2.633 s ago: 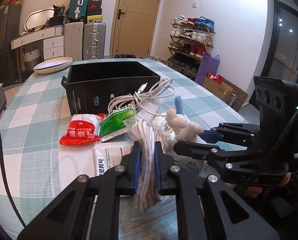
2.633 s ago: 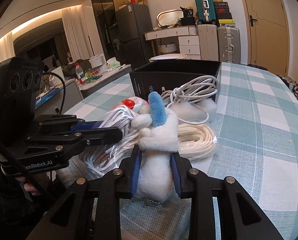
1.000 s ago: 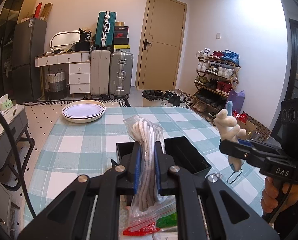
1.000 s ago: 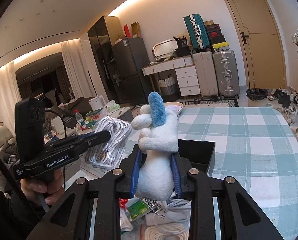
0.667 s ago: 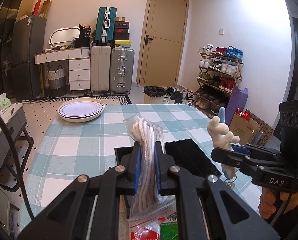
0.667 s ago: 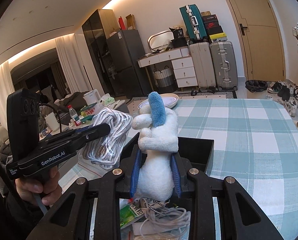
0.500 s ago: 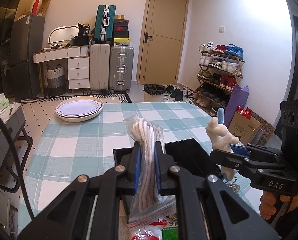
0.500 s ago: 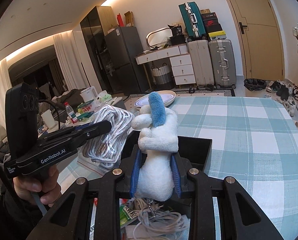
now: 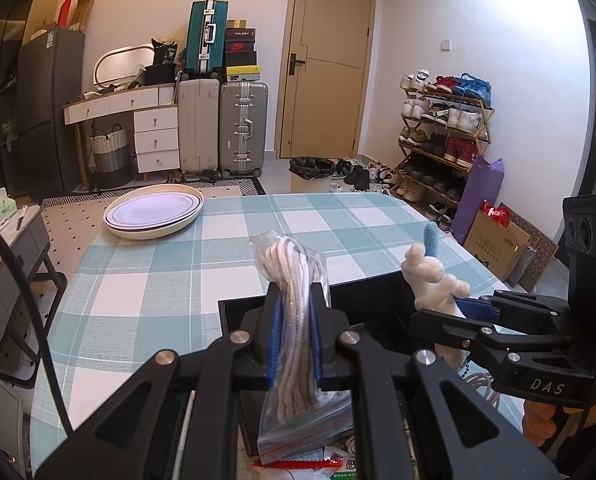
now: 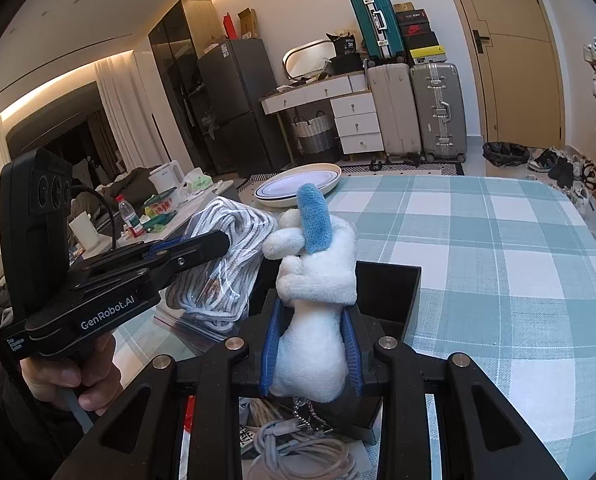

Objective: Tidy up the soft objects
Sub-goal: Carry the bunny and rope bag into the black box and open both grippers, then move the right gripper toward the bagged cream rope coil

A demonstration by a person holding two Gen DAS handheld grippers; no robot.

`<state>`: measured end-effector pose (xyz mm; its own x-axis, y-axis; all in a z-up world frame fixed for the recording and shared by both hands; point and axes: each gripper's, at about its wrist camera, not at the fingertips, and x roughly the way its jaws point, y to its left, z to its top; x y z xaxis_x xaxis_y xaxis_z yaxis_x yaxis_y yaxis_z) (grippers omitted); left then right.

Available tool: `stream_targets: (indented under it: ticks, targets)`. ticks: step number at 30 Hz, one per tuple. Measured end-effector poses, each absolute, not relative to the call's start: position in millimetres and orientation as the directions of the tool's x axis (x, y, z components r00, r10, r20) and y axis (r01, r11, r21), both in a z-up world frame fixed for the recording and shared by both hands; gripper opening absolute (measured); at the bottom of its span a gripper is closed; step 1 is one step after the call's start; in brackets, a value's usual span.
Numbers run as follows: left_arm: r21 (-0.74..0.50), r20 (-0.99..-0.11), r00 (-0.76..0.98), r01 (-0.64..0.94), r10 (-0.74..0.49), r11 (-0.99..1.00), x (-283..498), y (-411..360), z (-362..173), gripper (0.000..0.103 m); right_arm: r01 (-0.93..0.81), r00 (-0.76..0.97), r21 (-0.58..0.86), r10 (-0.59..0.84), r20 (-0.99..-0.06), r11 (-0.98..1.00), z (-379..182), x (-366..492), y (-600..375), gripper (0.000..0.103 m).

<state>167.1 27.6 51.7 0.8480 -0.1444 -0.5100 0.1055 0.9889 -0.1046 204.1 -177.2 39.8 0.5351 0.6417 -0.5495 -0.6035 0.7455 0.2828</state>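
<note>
My left gripper [image 9: 296, 308] is shut on a clear zip bag of white rope [image 9: 294, 344], held upright above the near left part of the open black box [image 9: 234, 312]. My right gripper [image 10: 311, 320] is shut on a white plush toy with a blue ear [image 10: 315, 280], also held in the air over the black box [image 10: 411, 292]. In the right wrist view the bag of rope [image 10: 222, 264] hangs from the left gripper [image 10: 222, 246] to the left of the toy. The left wrist view shows the plush toy [image 9: 433, 276] in the right gripper [image 9: 425, 316] at the right.
A stack of white plates [image 9: 154, 216] sits at the table's far left corner. Loose white cables [image 10: 298, 452] and red and green packets [image 9: 317, 468] lie on the checked tablecloth [image 9: 138, 280] in front of the box. A hand [image 10: 70, 376] grips the left gripper's handle.
Both grippers have sunk a little and moved forward over the black box, each still holding its item. The box now fills more of the view under the fingers.
</note>
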Motion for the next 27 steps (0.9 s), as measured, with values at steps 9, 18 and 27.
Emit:
stream_targets:
  ticks: [9, 18, 27]
  targets:
    - [-0.085, -0.555, 0.819, 0.115, -0.143, 0.99, 175, 24, 38, 0.013, -0.588, 0.541, 0.248, 0.602, -0.588, 0.77, 27, 216, -172, 0.035]
    - [-0.082, -0.561, 0.817, 0.108, -0.135, 0.991, 158, 27, 46, 0.056, -0.582, 0.611, 0.184, 0.575, -0.543, 0.792, 44, 200, -189, 0.094]
    - [-0.054, -0.549, 0.834, 0.042, -0.065, 0.998, 119, 39, 50, 0.103, -0.573, 0.623, 0.163, 0.556, -0.55, 0.803, 54, 169, -209, 0.102]
